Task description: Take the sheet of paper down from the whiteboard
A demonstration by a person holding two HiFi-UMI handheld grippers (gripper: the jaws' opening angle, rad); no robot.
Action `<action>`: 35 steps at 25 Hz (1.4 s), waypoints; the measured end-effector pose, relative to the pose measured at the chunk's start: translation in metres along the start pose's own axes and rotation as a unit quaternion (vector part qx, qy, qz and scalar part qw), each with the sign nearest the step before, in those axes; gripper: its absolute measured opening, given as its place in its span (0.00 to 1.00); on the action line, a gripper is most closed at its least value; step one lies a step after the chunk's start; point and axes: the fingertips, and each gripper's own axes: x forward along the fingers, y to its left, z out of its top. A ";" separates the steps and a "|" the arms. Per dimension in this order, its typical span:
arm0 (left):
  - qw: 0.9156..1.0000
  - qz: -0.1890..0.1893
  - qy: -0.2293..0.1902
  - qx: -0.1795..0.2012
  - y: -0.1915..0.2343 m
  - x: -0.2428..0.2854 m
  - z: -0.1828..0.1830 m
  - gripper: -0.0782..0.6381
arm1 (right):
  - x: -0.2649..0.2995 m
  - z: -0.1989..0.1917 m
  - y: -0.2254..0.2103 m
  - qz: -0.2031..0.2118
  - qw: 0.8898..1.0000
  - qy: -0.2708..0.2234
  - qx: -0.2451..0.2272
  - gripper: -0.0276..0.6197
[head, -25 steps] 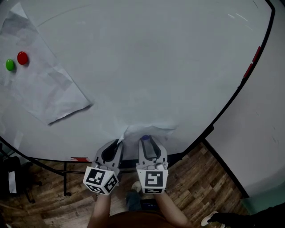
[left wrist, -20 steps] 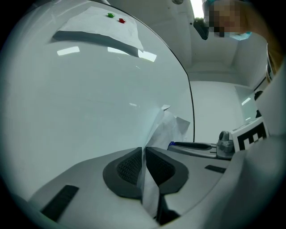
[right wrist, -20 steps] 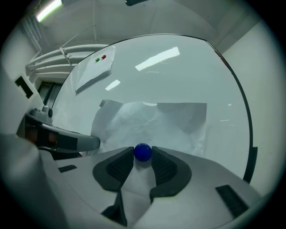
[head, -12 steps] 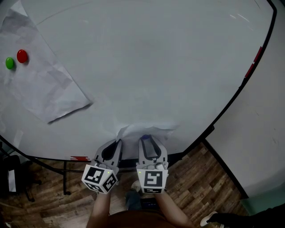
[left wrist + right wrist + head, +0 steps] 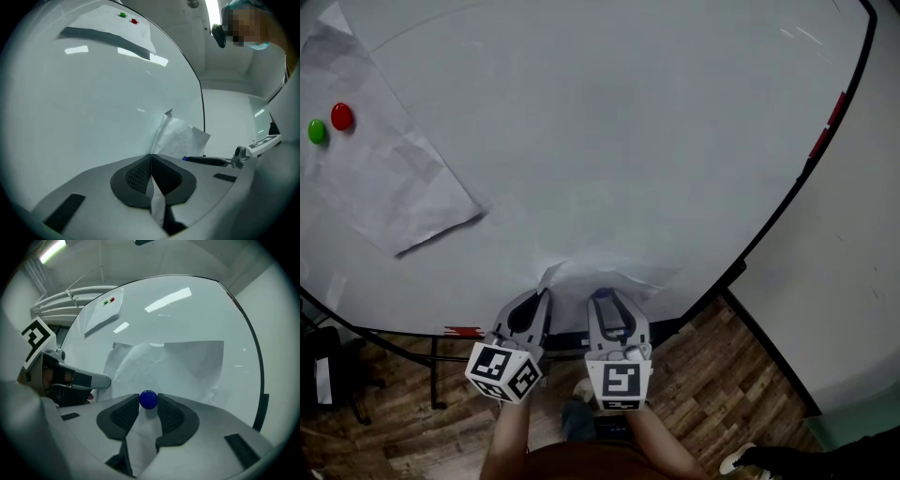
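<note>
A white sheet of paper [image 5: 609,275] hangs low on the whiteboard [image 5: 628,141], just in front of both grippers. My left gripper [image 5: 151,157] is shut on the sheet's left edge, and a strip of paper [image 5: 180,138] runs between its pads. A small blue magnet [image 5: 148,399] pins the sheet [image 5: 178,364] to the board. My right gripper [image 5: 148,401] holds that magnet at its very tips, with a pad touching each side. In the head view the left gripper [image 5: 544,296] and right gripper [image 5: 603,294] sit side by side at the board's lower edge.
A second creased sheet [image 5: 384,178] is pinned at the board's upper left by a red magnet [image 5: 341,116] and a green magnet [image 5: 317,131]. The board's black frame [image 5: 787,202] curves down the right side. Wooden floor [image 5: 722,394] lies below.
The left gripper's jaws have closed on the sheet's left edge, and that edge now stands a little further off the board. Both hands have hardly moved.
</note>
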 end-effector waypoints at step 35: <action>0.998 0.051 -0.022 -0.029 -0.011 -0.075 0.012 0.14 | -0.063 0.002 -0.010 -0.003 1.000 0.001 0.018 0.25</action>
